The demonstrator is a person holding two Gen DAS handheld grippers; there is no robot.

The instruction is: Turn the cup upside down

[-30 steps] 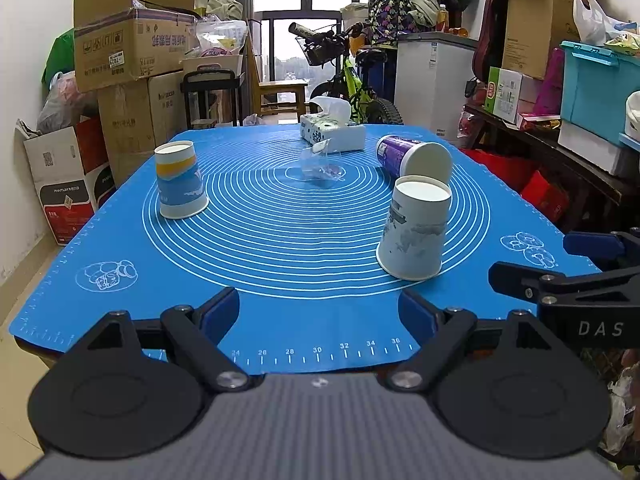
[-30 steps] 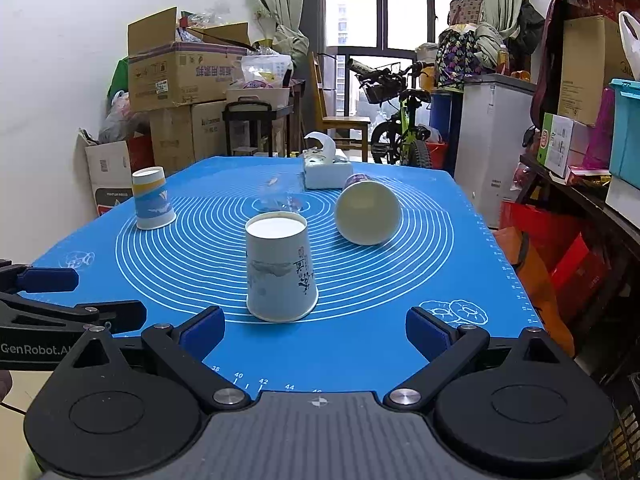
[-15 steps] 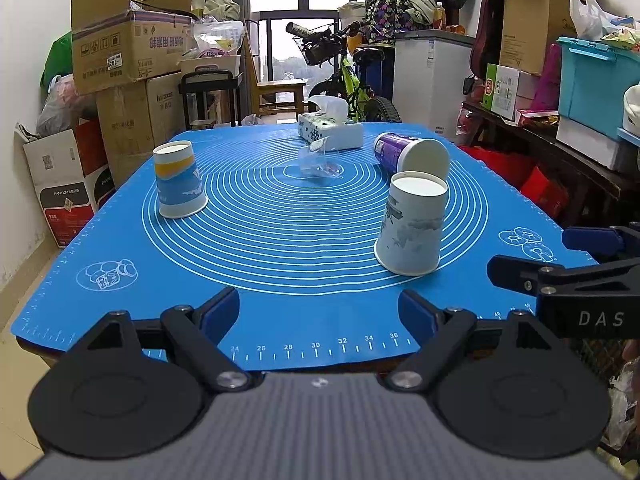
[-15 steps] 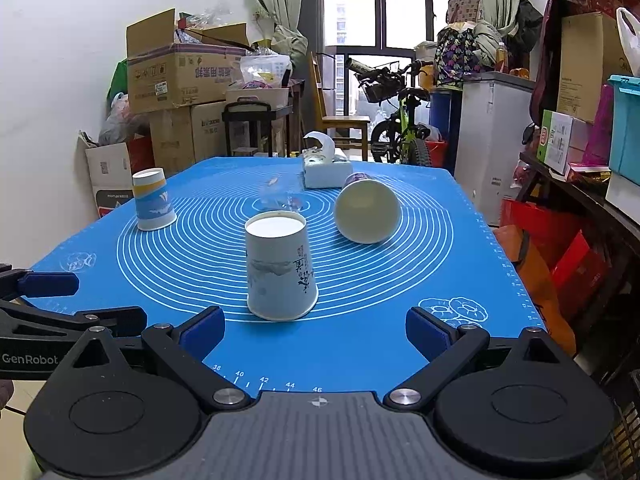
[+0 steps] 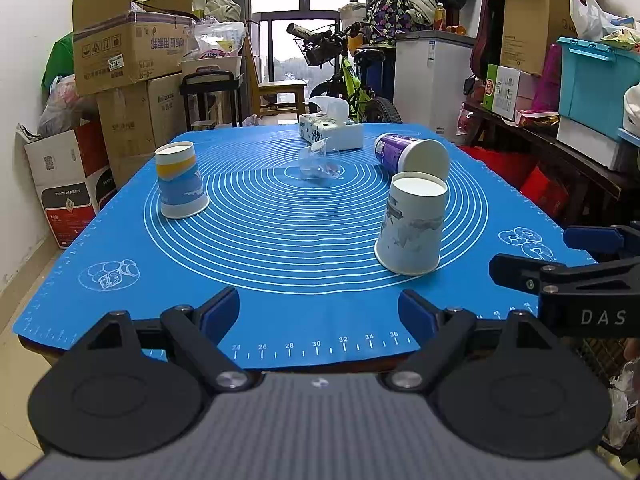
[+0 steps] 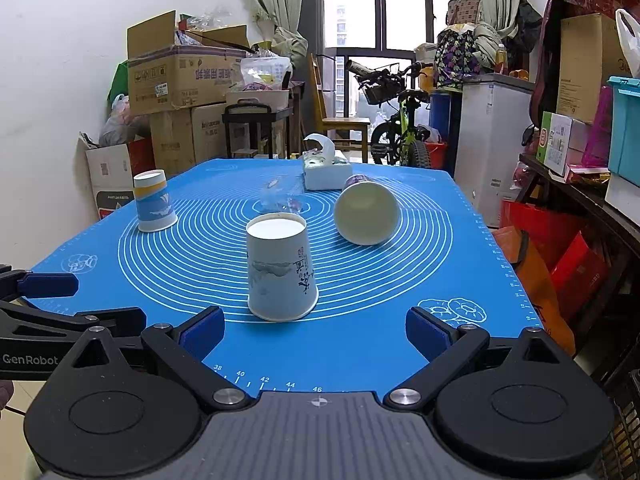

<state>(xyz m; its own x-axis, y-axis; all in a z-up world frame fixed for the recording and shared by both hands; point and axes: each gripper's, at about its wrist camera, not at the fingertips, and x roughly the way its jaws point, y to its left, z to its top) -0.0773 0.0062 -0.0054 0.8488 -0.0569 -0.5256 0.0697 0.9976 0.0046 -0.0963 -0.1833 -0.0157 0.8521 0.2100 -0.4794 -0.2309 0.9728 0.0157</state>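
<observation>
A white paper cup (image 5: 412, 228) with grey print stands upside down on the blue mat (image 5: 280, 240); it also shows in the right wrist view (image 6: 280, 272). A purple cup (image 5: 408, 154) lies on its side behind it, its base toward me in the right wrist view (image 6: 366, 212). A blue and yellow cup (image 5: 180, 186) stands upside down at the left (image 6: 154, 202). A clear plastic cup (image 5: 320, 162) lies on its side at the mat's centre. My left gripper (image 5: 320, 310) and right gripper (image 6: 314, 330) are open and empty at the table's near edge.
A tissue box (image 5: 332, 130) stands at the mat's far end. Cardboard boxes (image 5: 128, 52) stack at the left wall, a bicycle (image 5: 352, 80) and a white cabinet (image 5: 432, 76) stand behind, and shelves with bins (image 5: 596, 84) line the right side.
Both grippers have drifted very slightly; the cups have not moved.
</observation>
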